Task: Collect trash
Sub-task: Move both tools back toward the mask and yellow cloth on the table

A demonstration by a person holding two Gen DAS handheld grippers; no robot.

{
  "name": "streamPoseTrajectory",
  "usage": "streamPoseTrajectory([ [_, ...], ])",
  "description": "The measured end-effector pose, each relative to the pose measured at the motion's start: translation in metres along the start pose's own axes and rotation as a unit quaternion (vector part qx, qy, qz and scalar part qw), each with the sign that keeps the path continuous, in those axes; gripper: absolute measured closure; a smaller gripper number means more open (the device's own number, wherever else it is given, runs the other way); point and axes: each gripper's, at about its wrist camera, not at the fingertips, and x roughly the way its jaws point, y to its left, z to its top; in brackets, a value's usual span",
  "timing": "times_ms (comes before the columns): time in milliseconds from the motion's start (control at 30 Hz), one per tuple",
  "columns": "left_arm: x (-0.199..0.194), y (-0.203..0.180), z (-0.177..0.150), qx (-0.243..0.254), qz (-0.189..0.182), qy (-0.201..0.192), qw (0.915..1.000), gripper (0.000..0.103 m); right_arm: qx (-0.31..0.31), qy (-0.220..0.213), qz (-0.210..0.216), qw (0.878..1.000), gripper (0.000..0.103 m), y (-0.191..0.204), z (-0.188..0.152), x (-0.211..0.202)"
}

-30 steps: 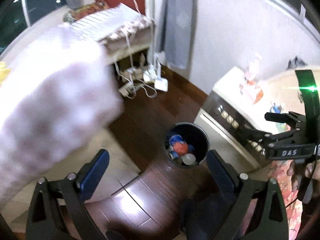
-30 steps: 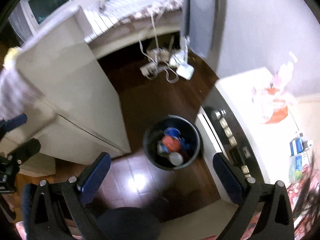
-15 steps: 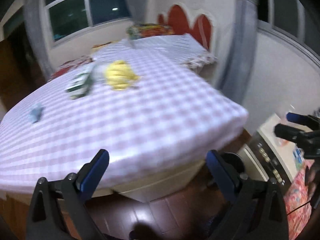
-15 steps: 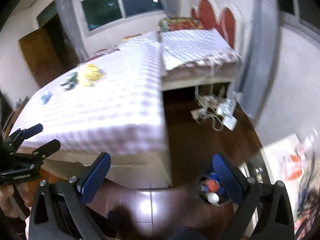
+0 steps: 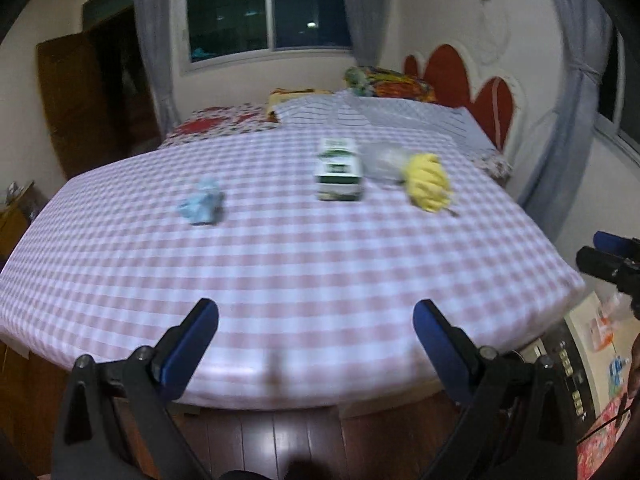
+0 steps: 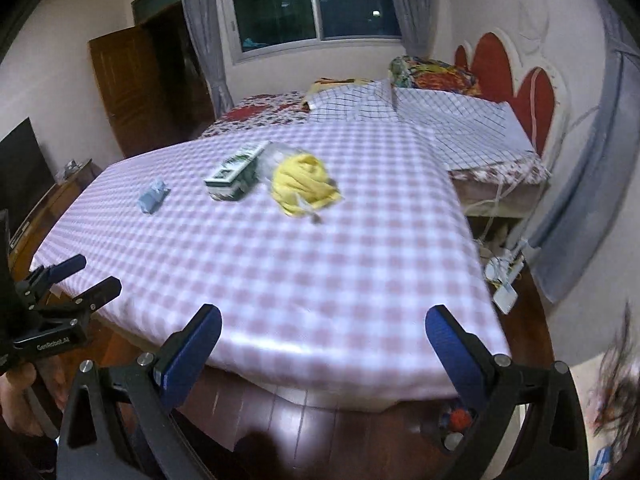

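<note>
Jaws of left gripper (image 5: 316, 320) and right gripper (image 6: 323, 326) both wide apart, empty, at near edge of bed (image 5: 280, 272). Toward far edge: blue wad (image 5: 201, 203), green-white carton (image 5: 339, 174), yellow crumple (image 5: 427, 182), clear wrapper (image 5: 382, 163). Likely light, soft; pinch across middle.

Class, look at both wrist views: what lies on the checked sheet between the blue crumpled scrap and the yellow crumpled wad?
A green-and-white carton, with a clear plastic wrapper beside the yellow wad. The blue scrap lies left. Both views show it.
</note>
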Motion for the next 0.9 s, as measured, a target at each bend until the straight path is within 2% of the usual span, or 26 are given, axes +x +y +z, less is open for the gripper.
streamPoseTrajectory([
  [200, 0.025, 0.058, 0.012, -0.034, 0.032, 0.002, 0.9989, 0.004, -0.014, 0.007, -0.005, 1.000, 0.000, 0.029, 0.034, 0.037],
  [400, 0.050, 0.088, 0.029, -0.050, 0.039, 0.005, 0.9980, 0.005, -0.024, 0.026, -0.015, 0.999, 0.000, 0.043, 0.059, 0.080],
  [667, 0.106, 0.107, 0.057, -0.053, 0.043, 0.037, 0.9970, 0.006, -0.015, 0.056, -0.029, 0.998, 0.000, 0.037, 0.092, 0.141],
  [900, 0.131, 0.106, 0.073, -0.043, 0.046, 0.047, 0.9969, 0.007, -0.006, 0.076, -0.037, 0.996, 0.000, 0.027, 0.106, 0.182],
])
